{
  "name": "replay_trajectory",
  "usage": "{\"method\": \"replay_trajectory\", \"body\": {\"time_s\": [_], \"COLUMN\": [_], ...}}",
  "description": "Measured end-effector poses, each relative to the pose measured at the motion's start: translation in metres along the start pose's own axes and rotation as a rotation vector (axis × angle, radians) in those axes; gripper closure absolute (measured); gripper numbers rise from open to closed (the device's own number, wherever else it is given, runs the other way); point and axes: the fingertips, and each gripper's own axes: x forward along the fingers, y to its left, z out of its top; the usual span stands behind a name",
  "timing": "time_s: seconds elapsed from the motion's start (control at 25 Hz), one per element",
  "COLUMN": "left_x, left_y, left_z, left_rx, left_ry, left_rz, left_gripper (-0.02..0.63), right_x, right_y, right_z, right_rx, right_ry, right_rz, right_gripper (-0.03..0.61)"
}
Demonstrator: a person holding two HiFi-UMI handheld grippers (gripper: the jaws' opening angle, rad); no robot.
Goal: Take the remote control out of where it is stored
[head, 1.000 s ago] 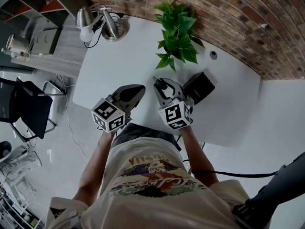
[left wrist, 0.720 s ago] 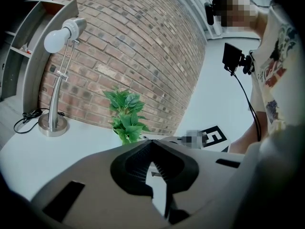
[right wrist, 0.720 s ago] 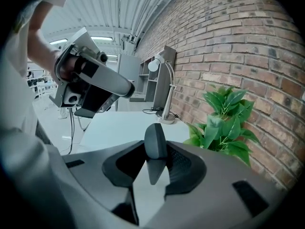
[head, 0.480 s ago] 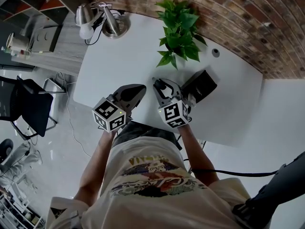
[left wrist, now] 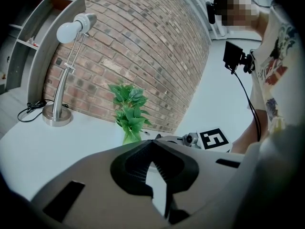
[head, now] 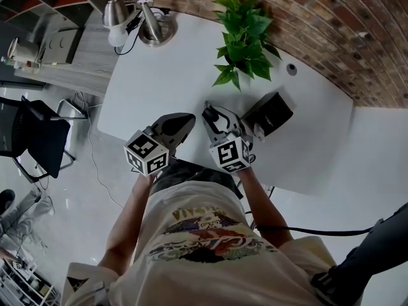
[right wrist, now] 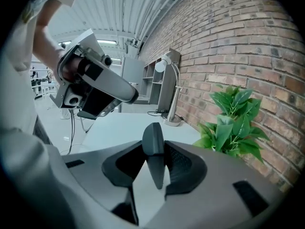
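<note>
A slim dark grey remote control (right wrist: 156, 168) stands upright between the jaws of my right gripper (right wrist: 153, 144), which is shut on it. In the head view the right gripper (head: 214, 115) hovers over the white table (head: 159, 75), just left of a black storage box (head: 269, 112). My left gripper (head: 185, 120) hangs beside it to the left, above the table's near edge. Its jaws meet at the tip with nothing between them (left wrist: 152, 144). The remote itself is hard to make out in the head view.
A green potted plant (head: 242, 34) stands at the back of the table by the brick wall (head: 319, 18). A silver desk lamp (head: 150, 27) is at the back left corner. A black chair (head: 38, 139) stands on the floor to the left.
My right gripper, still holding the remote, has drifted slightly left, away from the black box. The left gripper has barely moved.
</note>
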Motion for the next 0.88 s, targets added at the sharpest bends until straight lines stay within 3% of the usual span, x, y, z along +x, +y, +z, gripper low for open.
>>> {"method": "replay_trajectory", "body": {"time_s": [0.36, 0.6, 0.72, 0.88], "left_x": [-0.004, -0.009, -0.01, -0.012], "left_y": [0.005, 0.008, 0.009, 0.014], "left_z": [-0.016, -0.028, -0.033, -0.035], "left_rx": [-0.027, -0.056, -0.067, -0.071], "left_ry": [0.018, 0.03, 0.035, 0.041], "left_rz": [0.009, 0.014, 0.016, 0.022], "left_gripper": [0.617, 0.617, 0.617, 0.617], "right_x": [-0.007, -0.004, 0.0, 0.005], "right_y": [0.034, 0.054, 0.063, 0.065], "right_z": [-0.012, -0.029, -0.049, -0.069], "right_rx": [-0.021, -0.071, -0.038, 0.054], "right_ry": [0.01, 0.065, 0.115, 0.161], "right_rz": [0.043, 0.075, 0.113, 0.142], "right_gripper": [0.451, 0.405, 0.331, 0.33]}}
